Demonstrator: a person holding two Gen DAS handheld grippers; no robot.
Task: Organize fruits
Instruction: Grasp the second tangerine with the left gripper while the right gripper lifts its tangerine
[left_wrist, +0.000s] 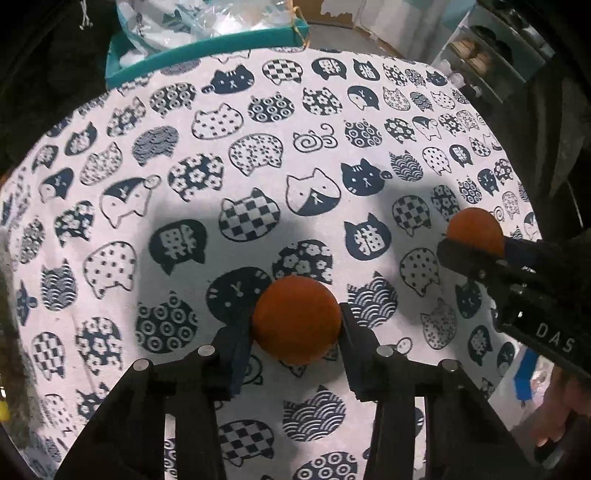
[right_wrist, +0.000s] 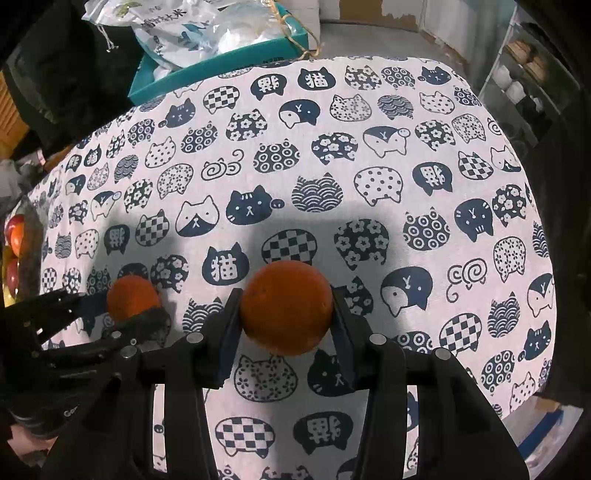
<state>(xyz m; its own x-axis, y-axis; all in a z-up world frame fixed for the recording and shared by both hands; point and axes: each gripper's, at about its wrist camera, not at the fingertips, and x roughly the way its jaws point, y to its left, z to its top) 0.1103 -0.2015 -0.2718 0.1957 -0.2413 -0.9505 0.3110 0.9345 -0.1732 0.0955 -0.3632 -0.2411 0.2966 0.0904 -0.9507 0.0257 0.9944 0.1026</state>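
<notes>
Left wrist view: the left gripper (left_wrist: 296, 325) sat at lower centre of the frame, its two dark pads pressed against either side of an orange (left_wrist: 296, 317), pinching it; the fruit lay low over the cat-print tablecloth (left_wrist: 184, 184), and contact with the cloth could not be told. At the right edge of the same frame the right gripper (left_wrist: 474, 242) reached in from the lower right, closed on a second orange (left_wrist: 474, 227); a person's hand (left_wrist: 554, 417) showed at the lower right corner behind it.

Right wrist view: the right gripper sat at lower centre, pads squeezing the second orange from left and right; the fruit filled the gap between the fingers. At lower left of this frame the left gripper came in from the left edge, clamped on the first orange; the two oranges lay near each other but apart, with patterned cloth between them.

Surroundings: a teal box (right_wrist: 221, 70) holding plastic bags (right_wrist: 192, 29) stood past the far edge of the table, upper left in both frames; red and yellow fruits (right_wrist: 14, 243) showed at the far left edge of the right wrist view, mostly cut off; white shelving (right_wrist: 517, 74) occupied the upper right.
</notes>
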